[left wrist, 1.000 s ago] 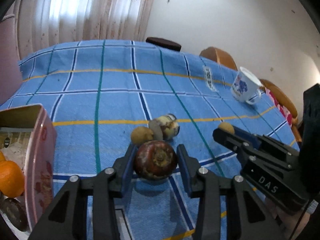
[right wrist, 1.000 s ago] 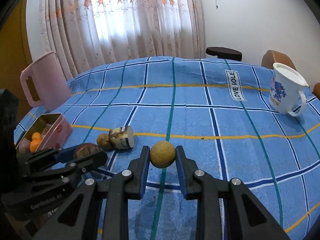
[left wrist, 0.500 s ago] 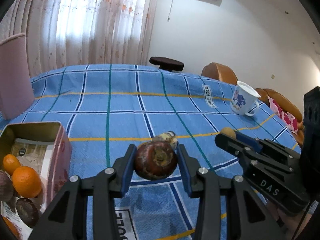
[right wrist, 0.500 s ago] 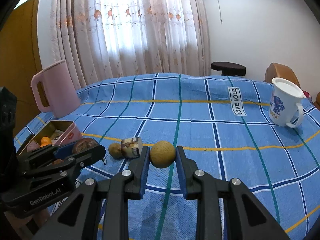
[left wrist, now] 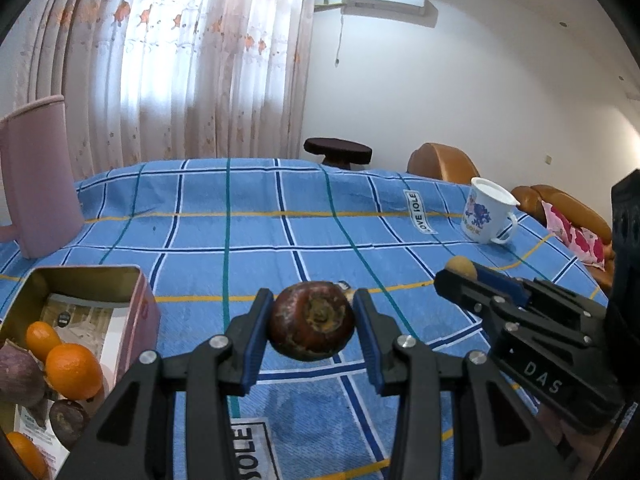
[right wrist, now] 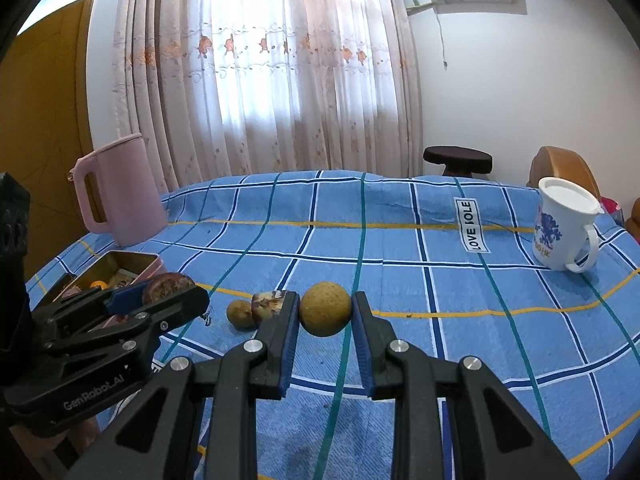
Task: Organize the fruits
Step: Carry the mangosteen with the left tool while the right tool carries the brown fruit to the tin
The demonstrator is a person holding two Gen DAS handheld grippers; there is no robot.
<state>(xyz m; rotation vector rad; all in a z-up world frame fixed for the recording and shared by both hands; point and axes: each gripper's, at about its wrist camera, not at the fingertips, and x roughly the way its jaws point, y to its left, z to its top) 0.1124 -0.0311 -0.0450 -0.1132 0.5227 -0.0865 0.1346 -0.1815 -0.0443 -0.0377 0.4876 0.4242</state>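
My left gripper [left wrist: 313,326] is shut on a dark red-brown round fruit [left wrist: 312,326] and holds it above the blue checked cloth; it also shows in the right wrist view [right wrist: 166,286]. My right gripper [right wrist: 325,314] is shut on a tan round fruit [right wrist: 325,314], raised above the cloth; it shows in the left wrist view [left wrist: 460,266]. An open pink tin [left wrist: 140,312] at the left holds oranges [left wrist: 72,370] and dark fruits [left wrist: 18,372]. A small tan fruit [right wrist: 239,314] and a mottled piece [right wrist: 267,307] lie on the cloth.
A pink jug [right wrist: 118,196] stands at the back left. A white mug with a blue print [right wrist: 562,228] stands at the right. A dark stool [right wrist: 458,160] and brown chairs [left wrist: 444,166] stand beyond the table's far edge.
Both grippers have risen with their fruits. The view has tilted up, and the tin with its fruits has come further into the left wrist view.
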